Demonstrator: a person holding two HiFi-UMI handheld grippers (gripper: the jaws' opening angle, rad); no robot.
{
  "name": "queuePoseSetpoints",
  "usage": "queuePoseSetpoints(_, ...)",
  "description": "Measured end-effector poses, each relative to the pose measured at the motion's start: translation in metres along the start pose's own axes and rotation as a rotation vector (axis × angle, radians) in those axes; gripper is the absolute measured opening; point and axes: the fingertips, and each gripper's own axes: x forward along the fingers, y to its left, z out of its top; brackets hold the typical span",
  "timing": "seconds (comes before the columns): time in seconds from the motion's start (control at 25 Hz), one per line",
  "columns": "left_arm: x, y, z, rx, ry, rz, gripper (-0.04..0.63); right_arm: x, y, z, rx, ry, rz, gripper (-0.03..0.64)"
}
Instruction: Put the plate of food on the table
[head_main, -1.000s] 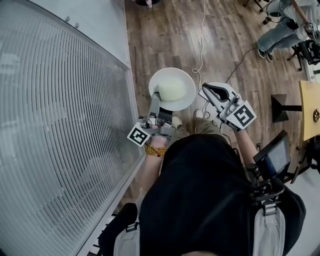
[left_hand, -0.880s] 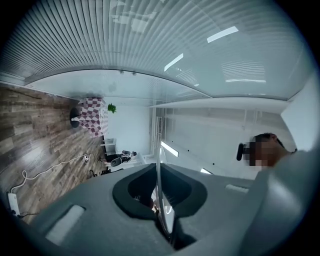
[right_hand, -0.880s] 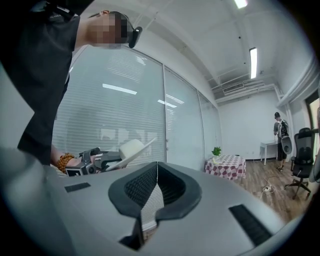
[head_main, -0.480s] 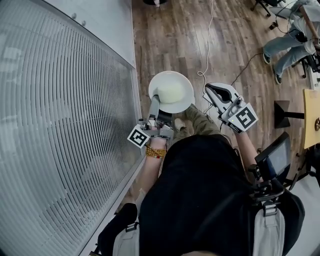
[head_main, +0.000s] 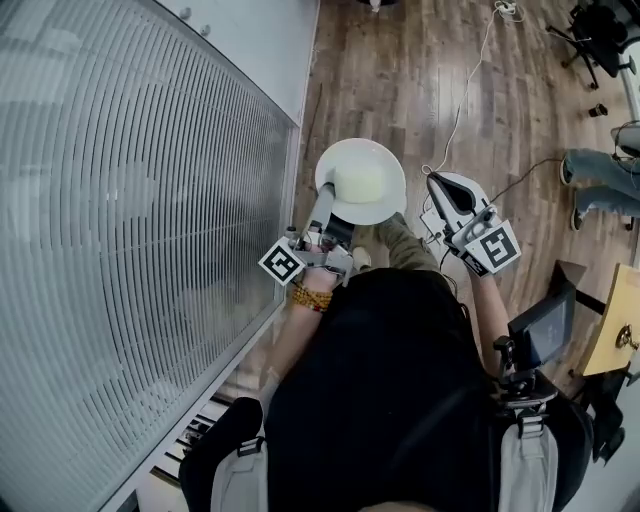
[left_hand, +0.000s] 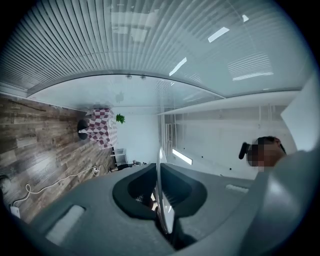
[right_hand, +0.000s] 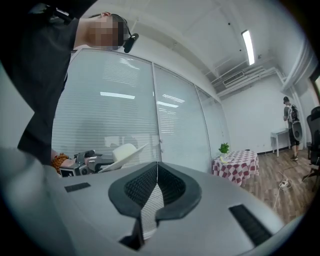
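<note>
Person stood on a wood floor beside a glass wall with blinds. Left gripper was clamped on the near rim of a white plate. In the left gripper view the rim ran edge-on between the two jaws, both pressed onto it. Plate was held out in front of the body, over the floor and roughly level. A pale mound of food sat in its middle. Right gripper was just right of the plate, not touching it, jaws together with nothing between them. A table with a checked cloth stood well apart across the room, a small potted plant on it. The plate was not on it. Another person stood far off by the back wall. A white cable lay on the floor past the plate.
</note>
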Motion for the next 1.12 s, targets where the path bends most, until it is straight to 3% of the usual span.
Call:
queuePoseSetpoints(0.28, 0.118, 0.037, 0.009, 0.034, 0.011, 0.016, 0.021, 0.037, -0.126, 0.012, 0.024, -0.021, -0.006, 0.012)
queuePoseSetpoints(0.56, 0.204, 0.068, 0.011, 0.046, -0.007, 0.025, 0.021, 0.056, -0.222, 0.030, 0.006, -0.047, -0.025, 0.012)
queuePoseSetpoints(0.76, 0.231, 0.104, 0.029, 0.031, -0.015, 0.042, 0.021, 0.080, -0.257, 0.016, 0.005, -0.039, -0.033, 0.012)
queuePoseSetpoints(0.96, 0.279, 0.113, 0.041, 0.033, 0.009, 0.053, 0.021, 0.093, -0.294, 0.030, 0.016, -0.056, -0.061, 0.012)
queuePoseSetpoints(1.12, 0.318, 0.171, 0.066, 0.004, 0.042, 0.030, 0.021, 0.129, -0.330, 0.007, 0.008, -0.076, -0.086, 0.012)
